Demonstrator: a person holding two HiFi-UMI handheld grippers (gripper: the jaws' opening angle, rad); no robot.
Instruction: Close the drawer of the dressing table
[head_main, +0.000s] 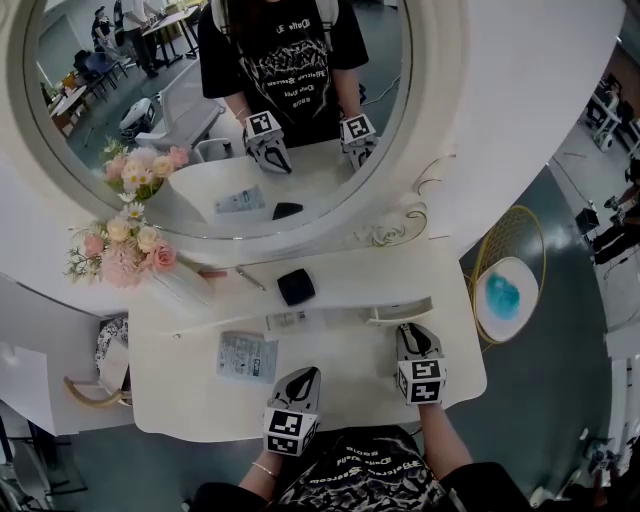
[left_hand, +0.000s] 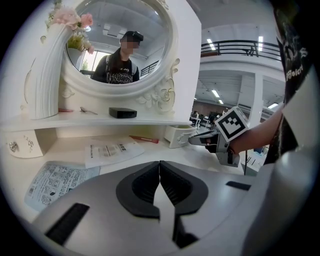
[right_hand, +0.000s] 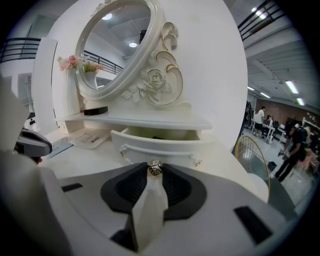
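Note:
The white dressing table (head_main: 340, 375) has a small drawer (head_main: 400, 312) under its right shelf, pulled partly out. In the right gripper view the drawer (right_hand: 160, 142) stands open just ahead, and my right gripper (right_hand: 155, 172) is shut on its small metal knob (right_hand: 155, 168). From the head view the right gripper (head_main: 411, 329) sits against the drawer front. My left gripper (head_main: 304, 374) rests over the tabletop's front middle, shut with nothing in it (left_hand: 159, 163). The left gripper view also shows the right gripper (left_hand: 200, 139) at the drawer (left_hand: 178, 135).
A black box (head_main: 295, 286) and a flower vase (head_main: 125, 250) stand on the shelf below the round mirror (head_main: 215, 110). A printed leaflet (head_main: 247, 356) lies on the tabletop, a red pen (left_hand: 145, 139) near the back. A gold-rimmed side table (head_main: 505, 300) stands to the right.

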